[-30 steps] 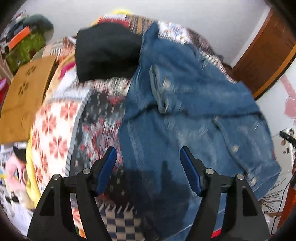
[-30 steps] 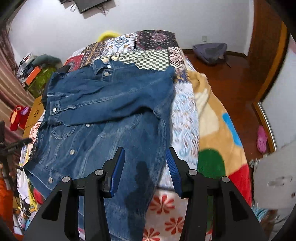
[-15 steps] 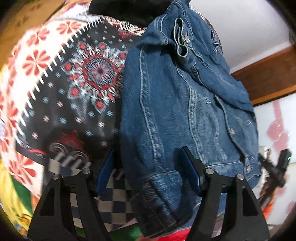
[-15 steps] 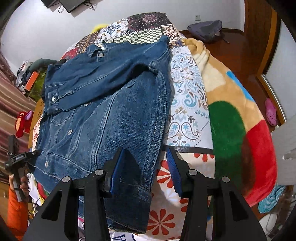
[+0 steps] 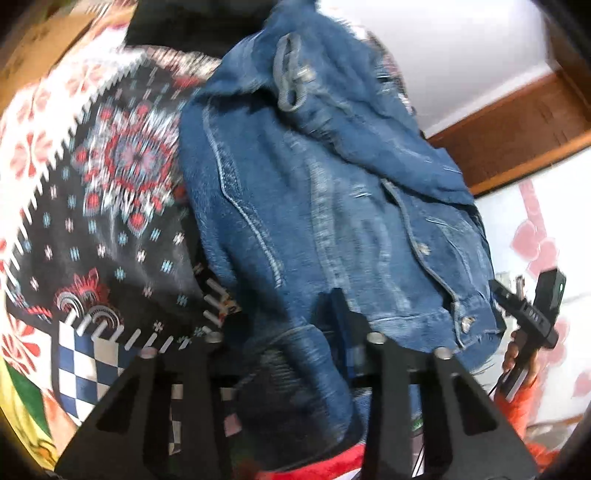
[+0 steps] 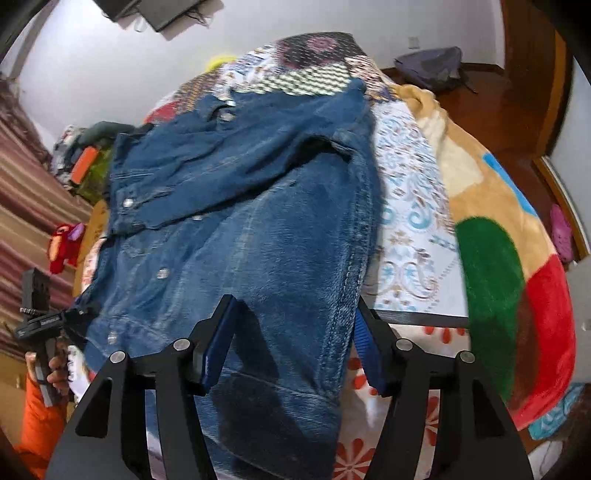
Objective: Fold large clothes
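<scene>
Denim jacket [image 6: 258,229] spread on the bed's patterned quilt [image 6: 410,221], running away from both hand-held grippers toward the far wall.

Left hand-held gripper [image 5: 277,325]: jaws closing, hem corner of the jacket [image 5: 314,221] bunched between them. Right finger a dark blade against the denim; left finger lost behind the fold, so actual pressing on cloth impossible to confirm. Rest of the jacket rising straight ahead of and above the fingers, quilt [image 5: 92,221] off to their left.

Right hand-held gripper [image 6: 291,343]: jaws opening, blue pads standing clear on either side of the jacket's other hem edge, denim lying in the gap but not pinched. Side seam just inside the right pad; bare quilt and a bright fleece blanket [image 6: 491,280] beyond it to the right.

Hard to make out: both views smeared by motion blur, stitching and snaps softened. Lowest strip of hem cut off beneath the gripper bodies. Collar end far from the fingers, small and bent by the lens. Dark garment [image 5: 177,26] past the jacket's far end only partly in frame.

Jacket itself: mid-blue, faded along the seams, metal snaps down the front, one sleeve folded across the chest, a buttoned cuff tab lying uppermost, heavy and somewhat rumpled.

Orange-sleeved hand at the edge of each view, holding the opposite gripper's handle.
</scene>
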Demonstrator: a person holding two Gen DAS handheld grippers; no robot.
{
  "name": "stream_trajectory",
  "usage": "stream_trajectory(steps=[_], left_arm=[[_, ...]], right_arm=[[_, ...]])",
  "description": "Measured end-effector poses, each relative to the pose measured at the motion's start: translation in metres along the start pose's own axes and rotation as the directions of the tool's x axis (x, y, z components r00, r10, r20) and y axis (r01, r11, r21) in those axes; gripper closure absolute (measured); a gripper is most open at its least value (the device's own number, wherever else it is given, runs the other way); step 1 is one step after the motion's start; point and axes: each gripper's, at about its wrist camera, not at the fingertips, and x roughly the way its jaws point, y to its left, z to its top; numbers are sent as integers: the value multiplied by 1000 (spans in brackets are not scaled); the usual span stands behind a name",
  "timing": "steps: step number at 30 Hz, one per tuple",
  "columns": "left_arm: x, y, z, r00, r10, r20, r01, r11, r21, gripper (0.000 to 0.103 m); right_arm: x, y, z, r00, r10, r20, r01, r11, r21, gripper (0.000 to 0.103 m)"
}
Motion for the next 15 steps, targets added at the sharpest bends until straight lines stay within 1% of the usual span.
stream_trajectory(steps=[2,3,4,6,7,8,9,11,15], left_arm=[[-7,-14,4,1000,-11,18,11,999,43,71],[-10,-20,6,999,-15,29,13,998,64,72],[-14,-26,9,999,-15,44,11,997,82,76],[-20,-35,16,997,-16,73,8,993,114,80],[-23,-40,20,996,-16,87,4,992,128,84],[-26,-45,25,994,-23,104,9,991,135,86],[-29,-45,29,993,-30,112,14,990,138,88],[-36,-51,40,990,-38,136,18,989,147,90],[-49,-62,64,981,-51,188,21,987,159,92]], right_arm=[[-3,5,0,999,44,7,-44,999,-9,50],[-4,9,0,998,67,13,-67,998,-19,55],[-4,12,1,997,68,19,-68,997,-31,59],[-1,17,4,999,44,26,-43,998,-54,80],[0,19,6,999,37,32,-35,998,-55,85],[1,18,9,998,56,33,-55,997,-45,90],[1,17,12,997,74,35,-72,997,-34,91],[-2,19,19,994,103,43,-102,994,-30,92],[-20,34,43,986,107,129,-96,991,-92,93]])
